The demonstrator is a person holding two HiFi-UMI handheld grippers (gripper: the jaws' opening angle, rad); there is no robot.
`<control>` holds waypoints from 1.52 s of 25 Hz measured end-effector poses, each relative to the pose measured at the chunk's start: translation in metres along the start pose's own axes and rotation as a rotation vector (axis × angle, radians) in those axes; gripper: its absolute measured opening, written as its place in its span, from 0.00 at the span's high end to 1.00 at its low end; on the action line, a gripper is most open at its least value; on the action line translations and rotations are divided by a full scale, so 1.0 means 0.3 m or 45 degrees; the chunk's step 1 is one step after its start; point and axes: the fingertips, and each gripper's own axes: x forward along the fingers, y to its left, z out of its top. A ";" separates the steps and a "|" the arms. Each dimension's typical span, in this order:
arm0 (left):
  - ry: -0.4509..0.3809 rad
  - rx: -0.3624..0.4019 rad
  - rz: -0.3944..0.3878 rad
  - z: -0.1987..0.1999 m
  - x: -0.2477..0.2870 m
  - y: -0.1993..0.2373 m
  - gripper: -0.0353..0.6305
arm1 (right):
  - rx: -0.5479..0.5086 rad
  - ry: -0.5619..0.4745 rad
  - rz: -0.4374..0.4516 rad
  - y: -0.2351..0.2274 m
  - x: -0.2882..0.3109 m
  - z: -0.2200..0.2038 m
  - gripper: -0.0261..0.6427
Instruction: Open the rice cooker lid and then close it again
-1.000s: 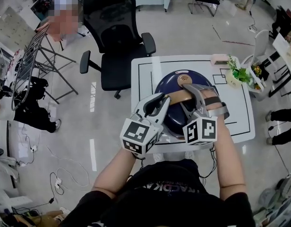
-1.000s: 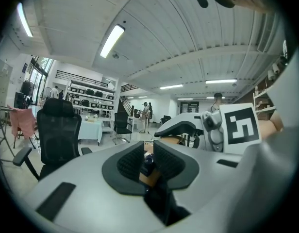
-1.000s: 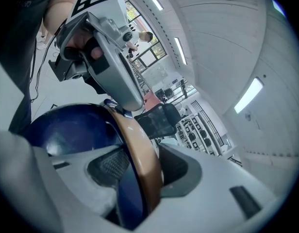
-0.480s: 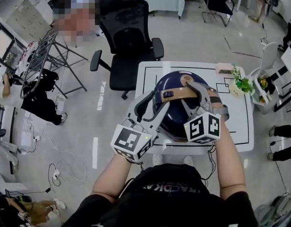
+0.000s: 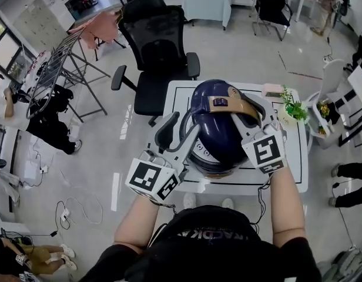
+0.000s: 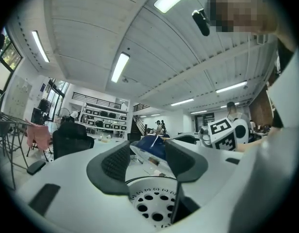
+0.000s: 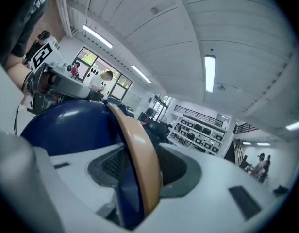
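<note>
Standing mid-way on the white table [image 5: 292,169], the rice cooker [image 5: 213,148] has its blue lid [image 5: 210,113] tilted up off the body. The right gripper [image 5: 247,107], at the cooker's 2 o'clock, pinches the lid's tan handle [image 5: 228,103] between its pads. The left gripper [image 5: 180,128], at the cooker's 9 o'clock, has its jaws spread and opening, with the lid's edge beyond them and nothing pinched. A black office chair [image 5: 154,46] stands at the table's 11 o'clock.
</note>
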 end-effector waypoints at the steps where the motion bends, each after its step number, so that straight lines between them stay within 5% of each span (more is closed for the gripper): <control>1: -0.013 -0.010 0.003 0.006 0.003 -0.008 0.60 | 0.029 -0.020 -0.006 -0.018 -0.011 0.000 0.69; 6: -0.074 0.035 0.050 0.060 0.006 -0.026 0.60 | 0.133 -0.091 -0.031 -0.091 -0.060 -0.012 0.70; 26: 0.013 0.013 0.021 -0.063 0.175 -0.297 0.60 | 0.614 -0.258 -0.029 -0.392 -0.267 -0.215 0.71; 38: 0.047 -0.021 0.077 -0.123 0.149 -0.352 0.60 | 0.672 -0.255 0.001 -0.393 -0.276 -0.248 0.74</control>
